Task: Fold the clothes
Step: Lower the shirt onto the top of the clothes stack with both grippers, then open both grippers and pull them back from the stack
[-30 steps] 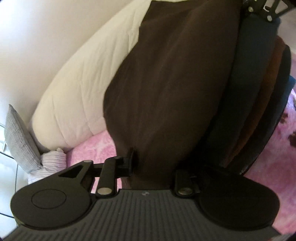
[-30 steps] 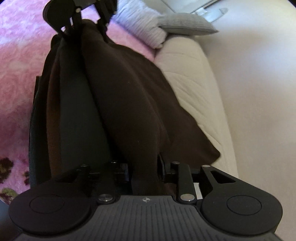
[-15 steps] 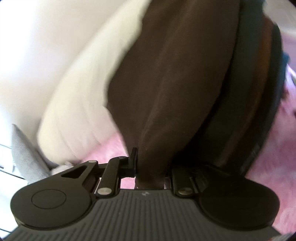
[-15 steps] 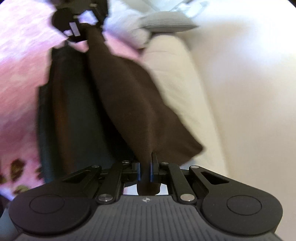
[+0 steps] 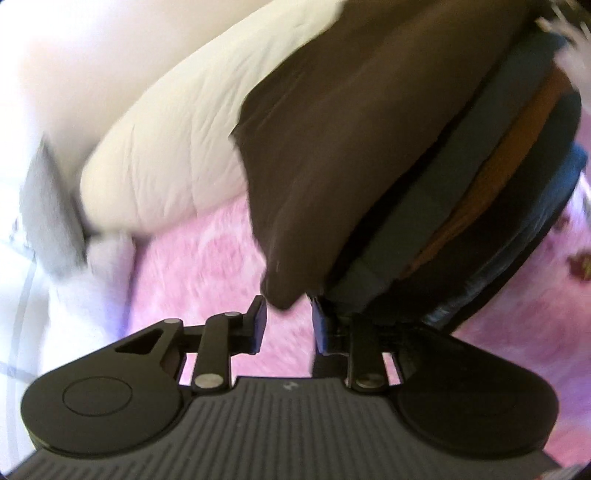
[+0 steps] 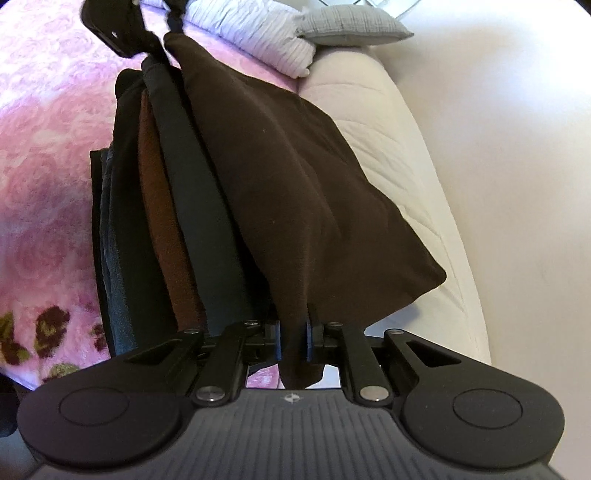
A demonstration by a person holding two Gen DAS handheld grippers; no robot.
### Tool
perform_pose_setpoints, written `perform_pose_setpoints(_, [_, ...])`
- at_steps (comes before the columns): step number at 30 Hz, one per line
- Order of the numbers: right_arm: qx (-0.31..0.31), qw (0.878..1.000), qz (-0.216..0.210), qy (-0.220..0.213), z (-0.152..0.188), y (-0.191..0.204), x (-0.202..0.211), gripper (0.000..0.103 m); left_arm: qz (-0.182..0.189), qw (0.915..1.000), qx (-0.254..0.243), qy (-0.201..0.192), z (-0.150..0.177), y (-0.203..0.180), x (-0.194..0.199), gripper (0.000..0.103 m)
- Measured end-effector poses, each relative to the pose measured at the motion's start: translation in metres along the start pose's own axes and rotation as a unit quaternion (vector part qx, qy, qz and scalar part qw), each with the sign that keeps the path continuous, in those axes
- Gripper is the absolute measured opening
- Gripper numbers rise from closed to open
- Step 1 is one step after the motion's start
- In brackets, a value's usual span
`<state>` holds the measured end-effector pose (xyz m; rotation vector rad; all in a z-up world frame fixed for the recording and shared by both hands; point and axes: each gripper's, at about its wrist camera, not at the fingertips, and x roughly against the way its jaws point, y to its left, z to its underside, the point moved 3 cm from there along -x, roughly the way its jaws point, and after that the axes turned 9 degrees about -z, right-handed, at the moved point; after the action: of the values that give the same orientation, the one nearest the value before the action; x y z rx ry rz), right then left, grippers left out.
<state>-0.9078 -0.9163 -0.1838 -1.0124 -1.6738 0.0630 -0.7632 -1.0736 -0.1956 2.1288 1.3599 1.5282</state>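
Count: one dark brown cloth (image 6: 295, 177) on top; beneath it a stack of about five folded garments (image 6: 155, 221); one cream quilted duvet (image 6: 399, 147); two cushions, one grey woven cushion (image 6: 351, 27), one lilac ribbed cushion (image 6: 255, 33); one pink rose-patterned fleece blanket (image 6: 44, 147).

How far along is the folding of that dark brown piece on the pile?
Done: a stack of folded clothes sits on the pink blanket, and the brown garment lies folded on top. In hand: the right claw grips one corner; the left claw is open at the other. Left: releasing the right corner and smoothing it flat.
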Motion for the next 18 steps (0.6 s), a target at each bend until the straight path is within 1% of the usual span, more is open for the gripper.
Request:
perform_pose_setpoints(1, [-0.005, 1.0, 0.0, 0.0, 0.001, 0.002, 0.002, 0.022, 0.003, 0.9995, 0.031, 0.01, 0.004, 0.006, 0.003, 0.03])
perform_pose_setpoints(2, [-0.017, 1.0, 0.0, 0.0, 0.001, 0.003, 0.006, 0.026, 0.002, 0.9978, 0.063, 0.017, 0.008, 0.013, 0.006, 0.034])
perform_pose_setpoints(3, [-0.029, 1.0, 0.0, -0.001, 0.001, 0.004, 0.01, 0.027, 0.003, 0.9949, 0.097, 0.025, 0.012, 0.02, 0.01, 0.037])
perform_pose_setpoints(4, [-0.041, 0.999, 0.0, -0.001, 0.001, 0.004, 0.014, 0.03, 0.008, 0.9906, 0.133, 0.031, 0.018, 0.027, 0.015, 0.038])
perform_pose_setpoints(5, [-0.053, 0.999, 0.0, -0.001, 0.001, 0.005, 0.018, 0.036, 0.013, 0.9856, 0.165, 0.034, 0.022, 0.031, 0.021, 0.041])
perform_pose_setpoints(6, [-0.065, 0.998, 0.0, -0.002, 0.001, 0.006, 0.022, 0.039, 0.019, 0.9809, 0.19, 0.036, 0.025, 0.032, 0.029, 0.043])
perform_pose_setpoints(7, [-0.077, 0.997, 0.0, -0.002, 0.001, 0.007, 0.027, 0.048, 0.026, 0.9764, 0.211, 0.036, 0.028, 0.031, 0.038, 0.045])
perform_pose_setpoints(8, [-0.095, 0.995, 0.0, -0.003, 0.001, 0.008, 0.033, 0.058, 0.032, 0.9714, 0.233, 0.035, 0.033, 0.031, 0.046, 0.056])
perform_pose_setpoints(9, [-0.123, 0.992, 0.0, -0.004, 0.001, 0.011, 0.042, 0.06, 0.039, 0.9661, 0.253, 0.032, 0.043, 0.032, 0.058, 0.069])
perform_pose_setpoints(10, [-0.154, 0.988, -0.002, -0.006, 0.001, 0.014, 0.052, 0.064, 0.045, 0.961, 0.271, 0.026, 0.053, 0.027, 0.078, 0.073])
perform_pose_setpoints(11, [-0.19, 0.982, -0.005, -0.01, 0.001, 0.016, 0.063, 0.07, 0.053, 0.9565, 0.286, 0.018, 0.058, 0.029, 0.088, 0.079])
perform_pose_setpoints(12, [-0.229, 0.973, -0.006, -0.013, 0.002, 0.021, 0.075, 0.073, 0.059, 0.9551, 0.29, 0.009, 0.065, 0.031, 0.098, 0.088])
perform_pose_setpoints(13, [-0.276, 0.961, -0.005, -0.016, 0.004, 0.028, 0.088, 0.078, 0.066, 0.9535, 0.294, 0.0, 0.073, 0.033, 0.108, 0.093])
perform_pose_setpoints(14, [-0.321, 0.947, -0.005, -0.019, 0.006, 0.035, 0.101, 0.08, 0.073, 0.9519, 0.298, -0.009, 0.08, 0.035, 0.119, 0.098])
perform_pose_setpoints(16, [-0.41, 0.912, -0.003, -0.025, 0.009, 0.049, 0.127, 0.085, 0.085, 0.9484, 0.304, -0.025, 0.094, 0.038, 0.14, 0.102])
perform_pose_setpoints(18, [-0.492, 0.87, 0.008, -0.033, 0.02, 0.066, 0.158, 0.088, 0.093, 0.9466, 0.308, -0.024, 0.11, 0.035, 0.166, 0.102])
